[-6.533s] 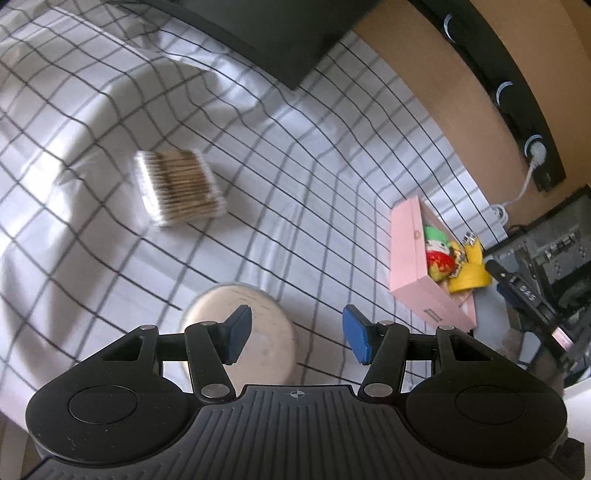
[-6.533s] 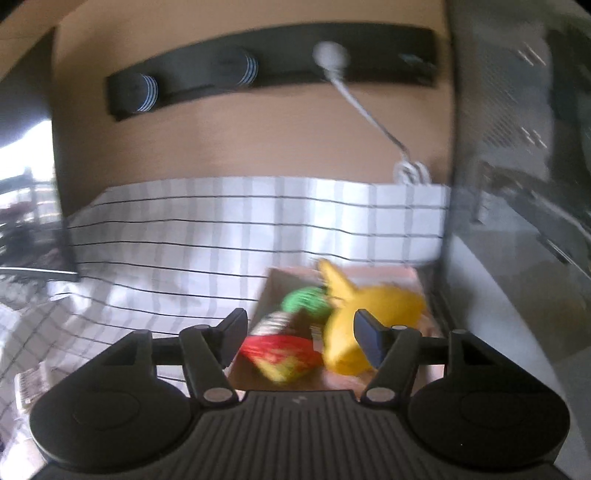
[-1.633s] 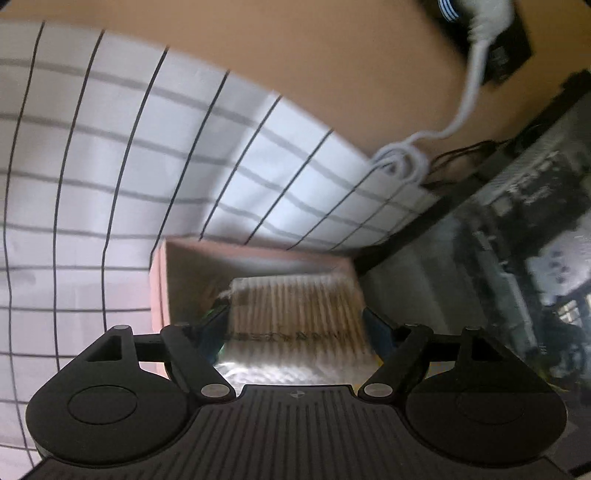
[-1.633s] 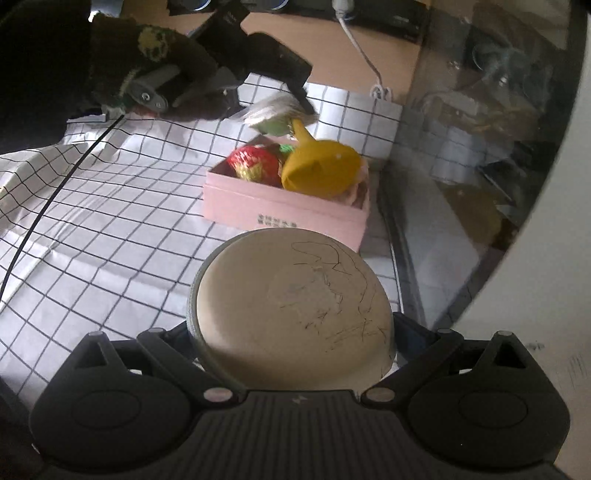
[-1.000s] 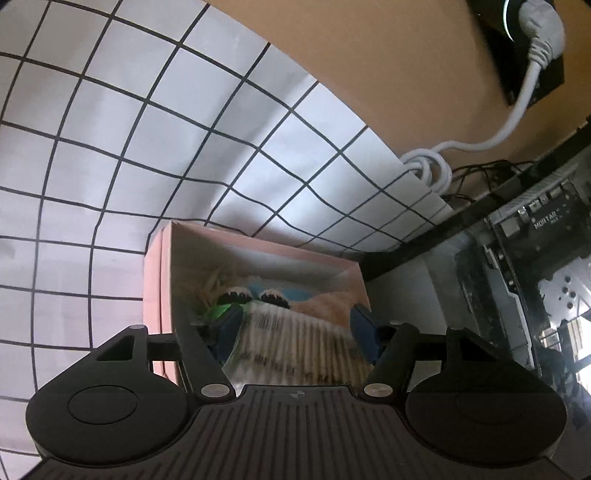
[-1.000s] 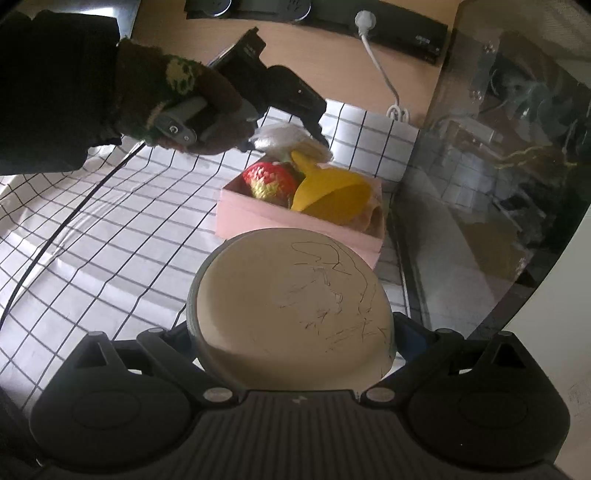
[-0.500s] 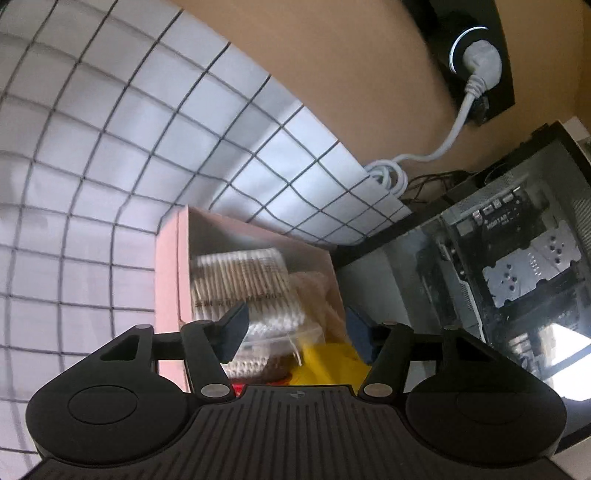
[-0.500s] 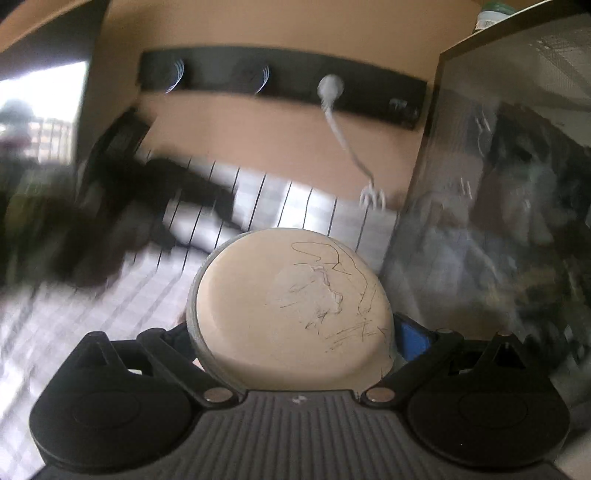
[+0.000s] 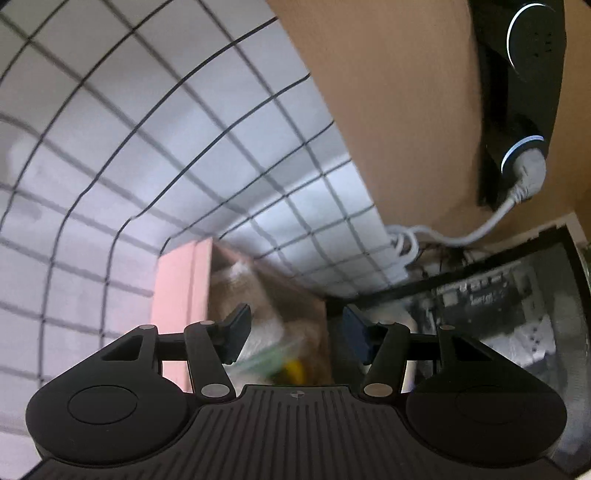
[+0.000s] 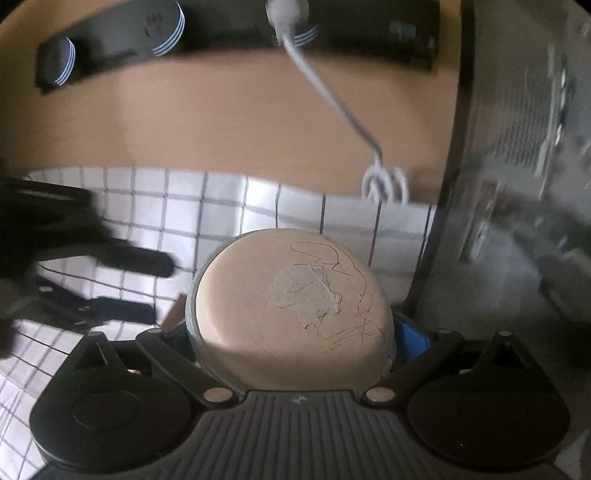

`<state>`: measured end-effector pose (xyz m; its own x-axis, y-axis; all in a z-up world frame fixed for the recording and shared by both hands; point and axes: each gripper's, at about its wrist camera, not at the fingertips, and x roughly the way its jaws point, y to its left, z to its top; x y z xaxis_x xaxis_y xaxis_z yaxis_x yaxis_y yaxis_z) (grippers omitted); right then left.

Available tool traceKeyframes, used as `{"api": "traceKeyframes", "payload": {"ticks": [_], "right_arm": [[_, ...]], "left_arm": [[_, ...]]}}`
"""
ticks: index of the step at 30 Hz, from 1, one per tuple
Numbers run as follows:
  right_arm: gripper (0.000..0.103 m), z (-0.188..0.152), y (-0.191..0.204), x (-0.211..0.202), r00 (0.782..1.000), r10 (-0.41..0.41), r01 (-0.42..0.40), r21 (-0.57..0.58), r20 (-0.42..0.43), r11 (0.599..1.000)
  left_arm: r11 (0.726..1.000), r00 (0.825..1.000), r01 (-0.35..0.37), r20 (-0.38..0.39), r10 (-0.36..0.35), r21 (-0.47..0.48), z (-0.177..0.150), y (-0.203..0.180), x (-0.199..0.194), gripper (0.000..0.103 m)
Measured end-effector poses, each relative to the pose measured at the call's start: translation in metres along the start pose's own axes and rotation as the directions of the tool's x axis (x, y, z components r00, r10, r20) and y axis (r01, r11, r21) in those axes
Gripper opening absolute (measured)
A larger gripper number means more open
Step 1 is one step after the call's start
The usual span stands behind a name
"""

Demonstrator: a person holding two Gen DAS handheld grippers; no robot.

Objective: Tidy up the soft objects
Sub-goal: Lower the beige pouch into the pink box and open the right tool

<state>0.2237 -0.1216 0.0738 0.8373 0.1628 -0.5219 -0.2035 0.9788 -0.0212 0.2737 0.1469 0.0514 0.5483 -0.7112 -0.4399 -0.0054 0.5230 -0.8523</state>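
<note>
My right gripper (image 10: 291,332) is shut on a round beige soft pad (image 10: 291,314) with pen scribbles on top. One blue fingertip (image 10: 413,338) shows at the pad's right edge, and the pad hides what lies under it. My left gripper (image 9: 295,332) is open above the pink box (image 9: 181,291), with nothing between its pads. The box's contents are blurred: a pale cotton swab pack (image 9: 240,277) and something yellow (image 9: 293,369). In the right wrist view the left gripper (image 10: 122,280) is a dark blur at the left, just beside the pad.
A white black-checked cloth (image 9: 110,147) covers the table. Behind it stands a wooden board (image 10: 221,122) bearing a black power strip (image 10: 229,22) with a white plug and cable (image 10: 332,96). A glass-sided computer case (image 10: 517,184) closes off the right.
The left gripper let go of the swab pack, which now lies in the box, and has swung aside. The right gripper has carried the beige pad forward, toward the wall and beside the left gripper.
</note>
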Motion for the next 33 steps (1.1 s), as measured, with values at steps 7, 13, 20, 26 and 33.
{"api": "traceKeyframes", "payload": {"ticks": [7,13,20,26,33], "right_arm": [[0.1,-0.003,-0.009,0.028,0.988,0.052,-0.044,0.058,-0.144,0.997],[0.1,0.002,-0.012,0.004,0.998,0.022,-0.018,0.061,-0.063,0.998],[0.1,0.001,0.004,-0.025,1.0,0.004,-0.004,0.021,0.004,1.0],[0.094,0.007,0.028,-0.033,0.999,-0.037,0.037,-0.016,0.022,0.999],[0.094,-0.028,0.046,-0.054,0.991,-0.103,0.102,0.017,0.087,0.995]], "left_arm": [[0.996,0.999,-0.03,0.037,0.027,0.081,-0.042,-0.014,-0.038,0.06],[0.897,0.964,-0.267,0.116,0.241,0.353,-0.097,-0.044,-0.074,0.06],[0.913,0.962,-0.268,0.034,0.271,0.308,-0.148,-0.02,-0.107,0.06],[0.903,0.954,-0.288,0.019,0.298,0.32,-0.181,-0.013,-0.14,0.06],[0.898,0.948,-0.315,0.05,0.315,0.308,-0.204,0.003,-0.185,0.06]]}}
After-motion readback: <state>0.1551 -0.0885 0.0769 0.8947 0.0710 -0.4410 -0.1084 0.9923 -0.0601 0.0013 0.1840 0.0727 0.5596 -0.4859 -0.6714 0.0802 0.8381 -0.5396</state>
